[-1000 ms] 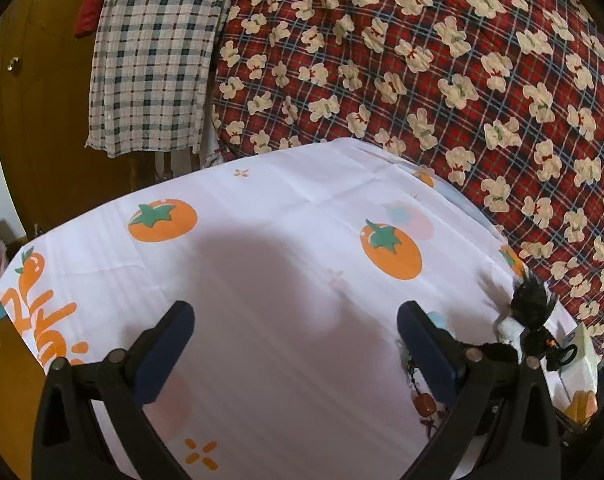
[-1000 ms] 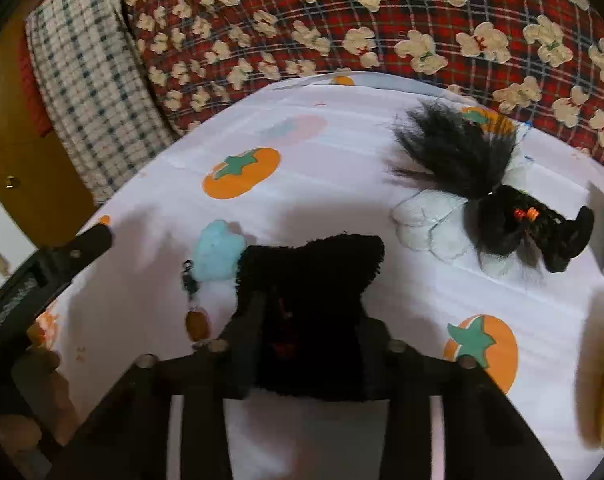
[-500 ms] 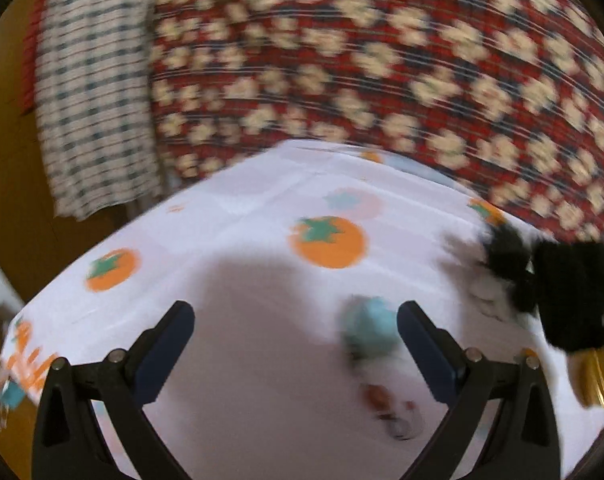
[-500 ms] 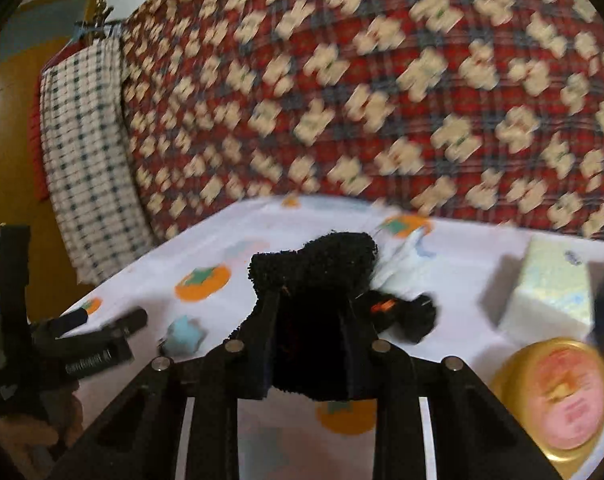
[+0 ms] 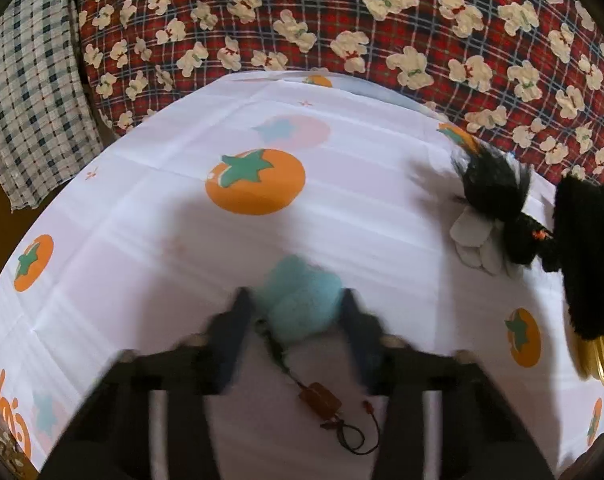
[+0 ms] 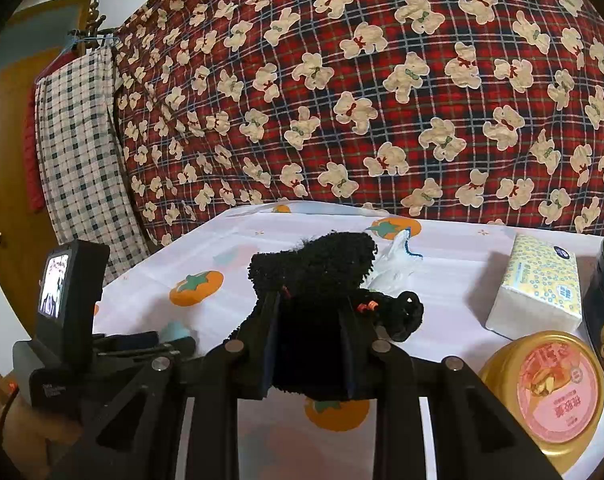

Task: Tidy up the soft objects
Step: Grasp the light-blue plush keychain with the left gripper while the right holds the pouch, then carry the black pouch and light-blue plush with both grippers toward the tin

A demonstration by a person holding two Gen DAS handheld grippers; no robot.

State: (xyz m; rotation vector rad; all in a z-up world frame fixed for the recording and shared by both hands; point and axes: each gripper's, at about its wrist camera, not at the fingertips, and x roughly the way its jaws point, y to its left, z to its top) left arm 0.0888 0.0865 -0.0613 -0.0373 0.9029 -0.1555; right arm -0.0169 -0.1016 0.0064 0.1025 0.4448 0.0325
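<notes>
Left claw (image 5: pixel 296 312) had just been closing around the light-blue plush (image 5: pixel 298 304) on the bench (image 5: pixel 142 220); black furry toy (image 5: pixel 498 208) at 3 o'clock.

left gripper (image 5: pixel 294 312) fingers motion-blurred, pad contact on fuzzy light-blue plush (image 5: pixel 298 300) unclear, round gold tin (image 5: pixel 596 356) mostly hidden behind black fuzzy plush (image 5: pixel 590 256)

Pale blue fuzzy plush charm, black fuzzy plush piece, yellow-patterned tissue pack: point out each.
Pale blue fuzzy plush charm (image 5: pixel 298 300), left wrist view, middle of its body.
Black fuzzy plush piece (image 6: pixel 314 268), right wrist view, its upper part.
Yellow-patterned tissue pack (image 6: pixel 542 276), right wrist view, top face.
</notes>
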